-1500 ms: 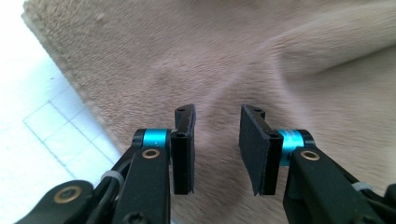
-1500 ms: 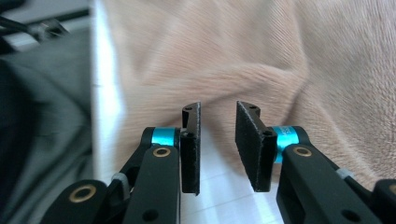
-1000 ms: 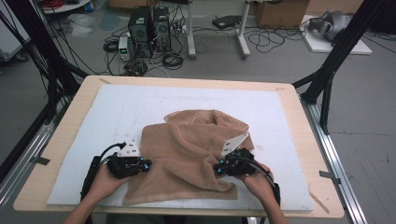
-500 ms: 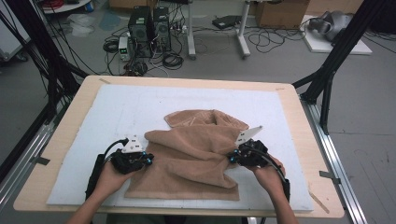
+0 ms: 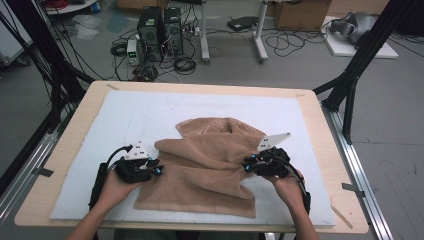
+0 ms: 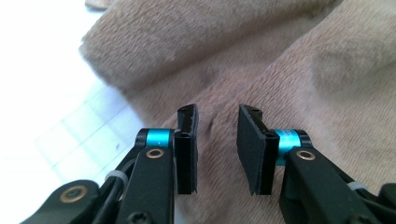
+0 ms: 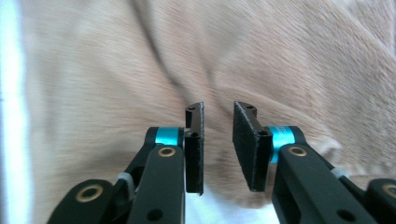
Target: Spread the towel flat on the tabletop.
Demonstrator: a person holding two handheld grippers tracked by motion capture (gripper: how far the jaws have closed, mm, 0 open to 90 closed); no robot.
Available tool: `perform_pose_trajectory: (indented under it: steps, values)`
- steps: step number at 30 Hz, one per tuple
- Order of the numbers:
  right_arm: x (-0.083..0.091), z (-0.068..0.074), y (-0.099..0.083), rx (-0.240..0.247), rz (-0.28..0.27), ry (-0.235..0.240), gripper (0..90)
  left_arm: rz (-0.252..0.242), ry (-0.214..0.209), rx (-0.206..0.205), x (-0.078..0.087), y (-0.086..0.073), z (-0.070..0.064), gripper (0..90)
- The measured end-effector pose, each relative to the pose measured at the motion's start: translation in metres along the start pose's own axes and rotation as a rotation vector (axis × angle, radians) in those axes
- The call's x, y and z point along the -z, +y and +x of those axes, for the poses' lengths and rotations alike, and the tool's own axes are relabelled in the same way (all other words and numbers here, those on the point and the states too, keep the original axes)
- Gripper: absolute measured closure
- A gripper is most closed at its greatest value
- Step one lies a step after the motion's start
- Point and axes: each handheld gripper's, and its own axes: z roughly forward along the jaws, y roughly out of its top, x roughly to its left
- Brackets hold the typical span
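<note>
1. Since a second ago, both grippers have shifted toward the far side of the table; the right gripper [image 5: 248, 164] has travelled the most, from the towel's near right corner up to its right edge at mid-height.
2. Over the same second the towel [image 5: 205, 165] has changed shape: its upper layer now lies as a band across the middle, running from one gripper to the other, with a rumpled hump behind it.
3. I see the towel, tan and fuzzy, lying on the white mat [image 5: 100, 125] that covers the wooden table [image 5: 65, 135]. It sits in the near half of the mat, roughly centred left to right.
4. My left gripper [image 5: 156, 171] sits at the towel's left edge, held in the left hand [image 5: 115, 185], and points toward the cloth.
5. In the left gripper view the left gripper [image 6: 217, 140] has its jaws parted with a clear gap; towel pile shows between and beyond them, nothing pinched.
6. In the right gripper view the right gripper [image 7: 218, 140] is likewise released, jaws apart, hovering over a fold of the towel [image 7: 261, 60]. White mat shows at the left margin.
7. The right hand [image 5: 285, 187] holds its gripper just at the cloth's right edge; I cannot tell whether the jaw tips touch the fabric.
</note>
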Motion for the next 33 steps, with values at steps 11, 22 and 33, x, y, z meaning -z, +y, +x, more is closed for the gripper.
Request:
perform_pose_trajectory:
  steps: [11,22,33]
  values:
    - [-0.054,0.037,0.001,0.098,0.111,0.133,74.1,0.025,0.007,-0.057,-0.004,-0.011,-0.015,84.4]
    - [-0.033,0.05,-0.009,0.099,0.08,0.193,85.6,0.014,-0.022,-0.074,0.022,-0.028,-0.034,85.7]
    - [-0.005,0.082,-0.007,0.151,0.029,0.255,85.5,-0.03,-0.099,-0.082,0.062,-0.034,-0.048,85.4]
